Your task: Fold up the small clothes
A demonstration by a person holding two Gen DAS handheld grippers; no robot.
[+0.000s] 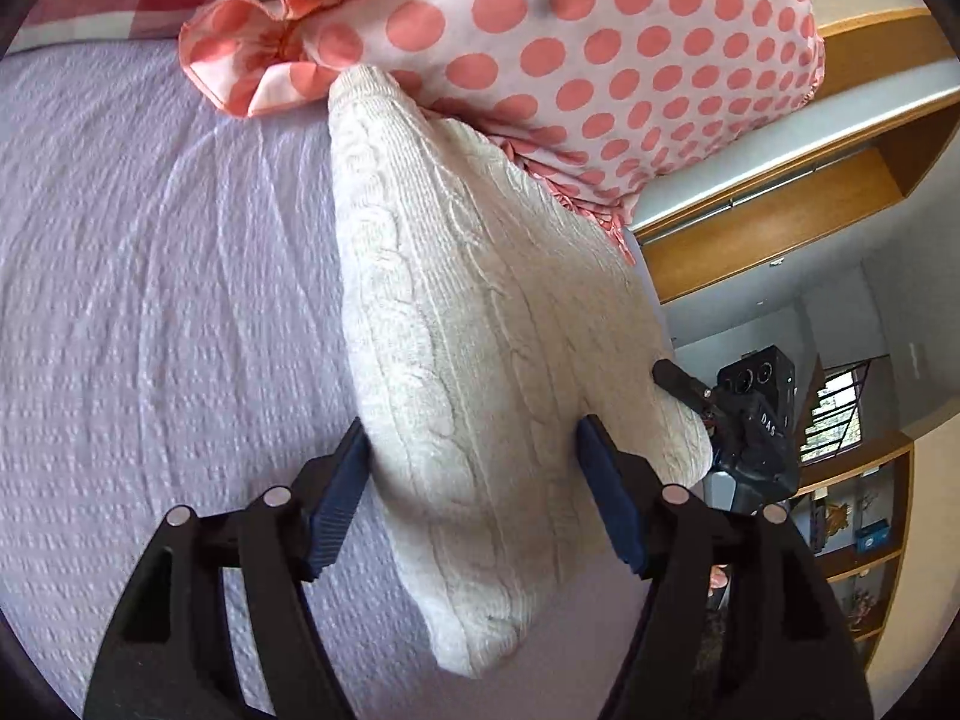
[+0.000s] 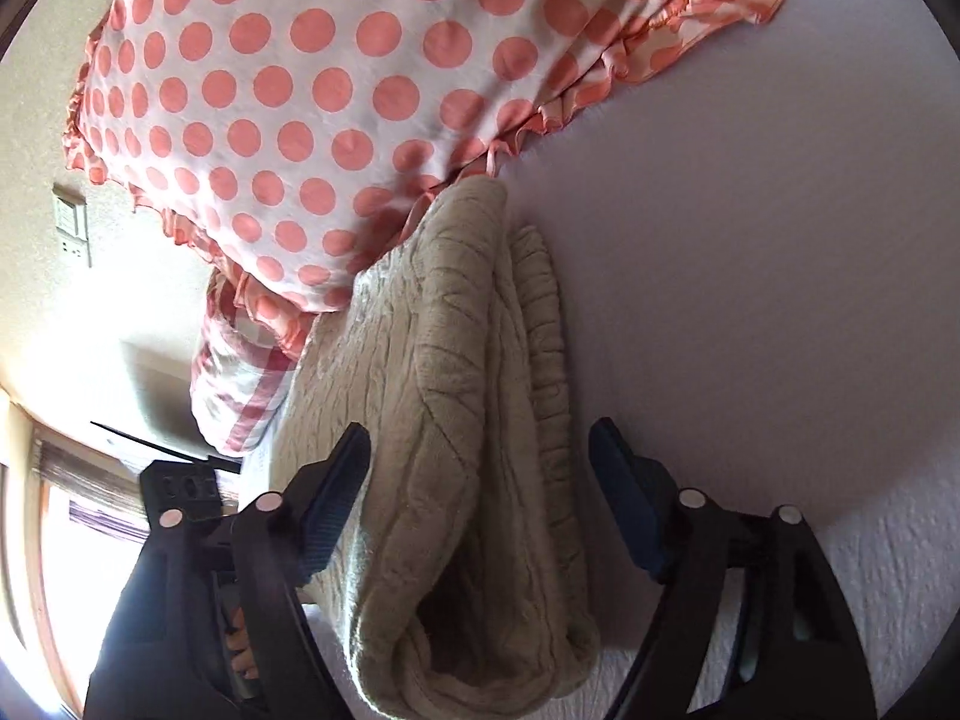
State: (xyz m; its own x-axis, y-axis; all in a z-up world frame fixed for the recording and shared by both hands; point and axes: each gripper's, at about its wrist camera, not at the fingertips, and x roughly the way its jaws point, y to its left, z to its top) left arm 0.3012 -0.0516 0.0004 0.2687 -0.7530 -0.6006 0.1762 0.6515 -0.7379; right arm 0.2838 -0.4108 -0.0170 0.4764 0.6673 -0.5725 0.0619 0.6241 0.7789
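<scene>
On the lavender bed (image 1: 150, 240), I see the folded cream knit sweater (image 1: 468, 312) (its far end against a polka-dot pillow (image 1: 600, 48)); my left tool (image 1: 474, 450) and right tool (image 2: 480, 456) straddle it, fingers spread.

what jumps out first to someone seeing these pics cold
The cream cable-knit sweater, folded into a thick bundle on the lavender textured bedspread, fills the middle. Behind it, touching its far end, lies a white pillow with coral polka dots. The left gripper and right gripper straddle the bundle, jaws open.

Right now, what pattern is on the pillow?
Coral dots on white, with a frilled edge; the pillow shows best in the right wrist view.
</scene>
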